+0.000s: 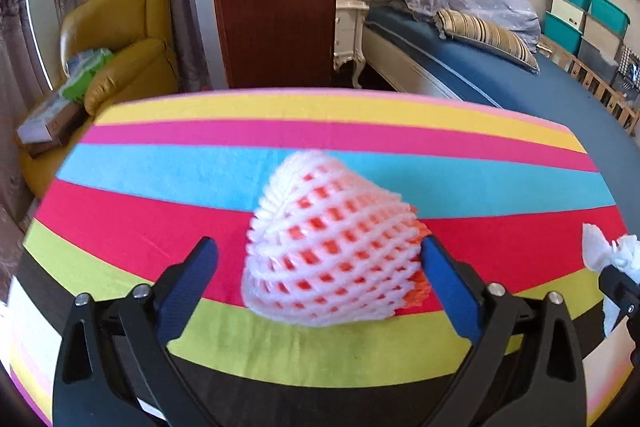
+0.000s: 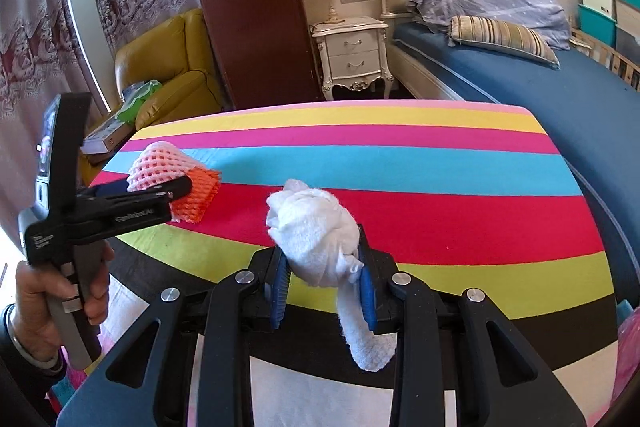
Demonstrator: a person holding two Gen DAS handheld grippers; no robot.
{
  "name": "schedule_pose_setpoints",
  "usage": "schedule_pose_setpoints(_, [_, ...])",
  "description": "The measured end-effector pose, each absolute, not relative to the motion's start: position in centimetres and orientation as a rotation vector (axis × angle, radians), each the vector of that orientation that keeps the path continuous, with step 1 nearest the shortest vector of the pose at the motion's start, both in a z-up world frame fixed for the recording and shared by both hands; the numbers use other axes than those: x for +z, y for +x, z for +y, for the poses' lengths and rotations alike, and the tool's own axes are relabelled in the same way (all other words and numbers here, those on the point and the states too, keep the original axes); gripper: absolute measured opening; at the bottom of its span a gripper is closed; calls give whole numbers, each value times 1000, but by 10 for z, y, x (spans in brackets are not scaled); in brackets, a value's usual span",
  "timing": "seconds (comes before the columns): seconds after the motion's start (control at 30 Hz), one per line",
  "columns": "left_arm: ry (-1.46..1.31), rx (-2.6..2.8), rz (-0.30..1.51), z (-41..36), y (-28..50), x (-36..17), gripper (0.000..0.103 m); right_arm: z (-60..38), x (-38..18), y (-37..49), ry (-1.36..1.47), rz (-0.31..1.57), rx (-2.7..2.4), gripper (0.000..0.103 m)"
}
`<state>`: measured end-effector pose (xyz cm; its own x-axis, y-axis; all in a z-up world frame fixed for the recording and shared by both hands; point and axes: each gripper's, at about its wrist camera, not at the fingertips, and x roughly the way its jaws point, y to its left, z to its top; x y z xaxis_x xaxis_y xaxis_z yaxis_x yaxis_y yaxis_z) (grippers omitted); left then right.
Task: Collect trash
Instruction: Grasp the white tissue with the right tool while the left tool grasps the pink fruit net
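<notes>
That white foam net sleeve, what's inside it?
An orange foam net shows through the white foam net sleeve and sticks out at one end. Anything deeper inside is hidden.

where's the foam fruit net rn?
The foam fruit net sits on the striped tablecloth, between the open fingers of the left gripper. In the right wrist view it is at the far left, left of the tissue wad.

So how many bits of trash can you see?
2. The foam fruit net sits on the striped table between the open left hand-held gripper. The crumpled white tissue is pinched in the right hand-held gripper. More may be hidden.
</notes>
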<state>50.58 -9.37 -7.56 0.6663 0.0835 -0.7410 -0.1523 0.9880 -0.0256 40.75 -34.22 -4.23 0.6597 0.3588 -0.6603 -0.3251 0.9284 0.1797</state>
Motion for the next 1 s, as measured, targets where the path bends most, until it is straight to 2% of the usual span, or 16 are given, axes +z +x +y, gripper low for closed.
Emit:
schedule_pose_setpoints(0.1, [-83, 124, 820, -95, 502, -81, 53, -343, -47, 405, 49, 765, 384, 29])
schedule_pose_setpoints(0.2, [-76, 87, 804, -93, 494, -79, 45, -339, -50, 402, 51, 777, 382, 29])
schedule_pose_setpoints(0.47, [-62, 40, 759, -85, 453, -72, 44, -319, -44, 370, 41, 760, 387, 29])
schedule_pose_setpoints(1.0, [38, -48, 625, -100, 294, -67, 44, -296, -35, 268, -11, 678, 348, 29])
